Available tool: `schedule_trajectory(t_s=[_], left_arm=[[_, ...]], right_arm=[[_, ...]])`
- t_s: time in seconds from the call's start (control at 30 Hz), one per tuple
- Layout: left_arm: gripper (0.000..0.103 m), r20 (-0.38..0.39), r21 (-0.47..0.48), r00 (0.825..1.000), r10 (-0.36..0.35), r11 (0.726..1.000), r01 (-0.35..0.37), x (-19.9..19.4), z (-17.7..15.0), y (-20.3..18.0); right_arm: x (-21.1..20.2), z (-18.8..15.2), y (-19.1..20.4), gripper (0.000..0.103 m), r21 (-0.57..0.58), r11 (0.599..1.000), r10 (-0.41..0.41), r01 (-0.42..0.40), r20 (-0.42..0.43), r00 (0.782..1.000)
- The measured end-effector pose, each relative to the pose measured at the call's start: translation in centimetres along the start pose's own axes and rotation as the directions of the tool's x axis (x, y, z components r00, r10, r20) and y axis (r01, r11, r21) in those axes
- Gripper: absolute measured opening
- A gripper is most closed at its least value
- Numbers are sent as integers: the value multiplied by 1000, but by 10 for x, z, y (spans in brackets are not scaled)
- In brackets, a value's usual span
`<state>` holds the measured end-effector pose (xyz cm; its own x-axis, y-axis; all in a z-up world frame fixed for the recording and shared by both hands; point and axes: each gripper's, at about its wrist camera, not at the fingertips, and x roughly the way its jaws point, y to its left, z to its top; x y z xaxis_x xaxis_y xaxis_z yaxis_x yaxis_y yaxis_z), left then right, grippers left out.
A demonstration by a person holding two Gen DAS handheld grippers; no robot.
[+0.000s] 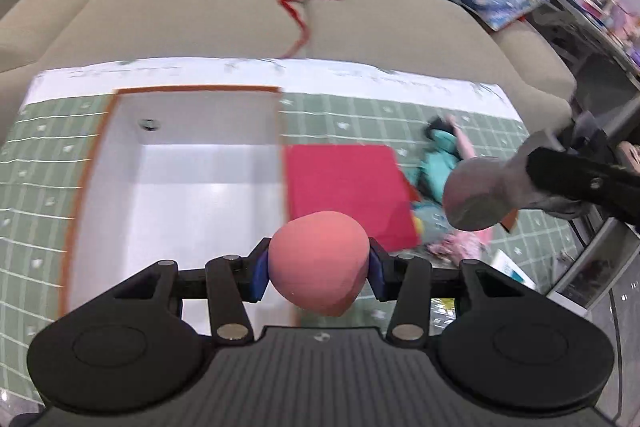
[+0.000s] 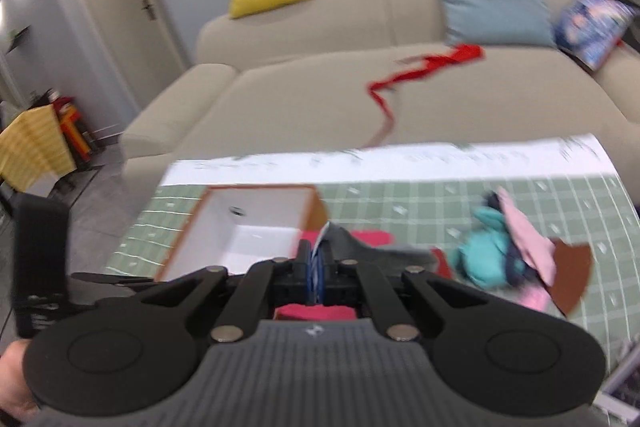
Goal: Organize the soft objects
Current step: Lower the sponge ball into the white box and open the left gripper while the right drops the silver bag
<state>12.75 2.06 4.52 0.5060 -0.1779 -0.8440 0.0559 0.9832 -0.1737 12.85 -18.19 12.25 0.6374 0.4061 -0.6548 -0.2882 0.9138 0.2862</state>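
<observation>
Pink foam, egg-shaped, sits pinched between the pads of your left gripper, jaws about half open around it, its long axis running roughly along the fingers. The white box with the orange rim lies just ahead and to the left of that pink sponge, on the green checked cloth, so your left hand is the nearer one for a drop. The box looks empty apart from a small dark spot on its far wall. Your right gripper is clamped fully shut on a grey sponge, probably of the same teardrop kind, though blur makes its shape uncertain; it hangs to the right of the box, over the red cloth. Beyond it a teal doll lies loose on the cloth.
</observation>
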Motion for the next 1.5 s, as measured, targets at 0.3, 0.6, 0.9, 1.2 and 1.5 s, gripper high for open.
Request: schedule_trajectory(t_s=[0.3, 0.6, 0.9, 1.2, 1.5], left_arm=[[54, 8, -64, 999, 54, 997, -53, -17, 2, 66], [54, -68, -127, 994, 84, 988, -92, 22, -24, 114], [54, -161, -202, 986, 50, 976, -83, 54, -52, 150], [54, -192, -165, 981, 42, 984, -74, 62, -53, 148], [54, -231, -106, 972, 33, 993, -58, 75, -44, 138]], right_arm=[[29, 19, 85, 0, -88, 993, 81, -81, -9, 997], [113, -24, 121, 0, -120, 987, 72, -103, -240, 968], [189, -82, 110, 0, -127, 989, 6, -74, -469, 883], [224, -95, 95, 0, -98, 993, -3, -58, -530, 848], [209, -89, 99, 6, -221, 975, -127, 11, -517, 847]])
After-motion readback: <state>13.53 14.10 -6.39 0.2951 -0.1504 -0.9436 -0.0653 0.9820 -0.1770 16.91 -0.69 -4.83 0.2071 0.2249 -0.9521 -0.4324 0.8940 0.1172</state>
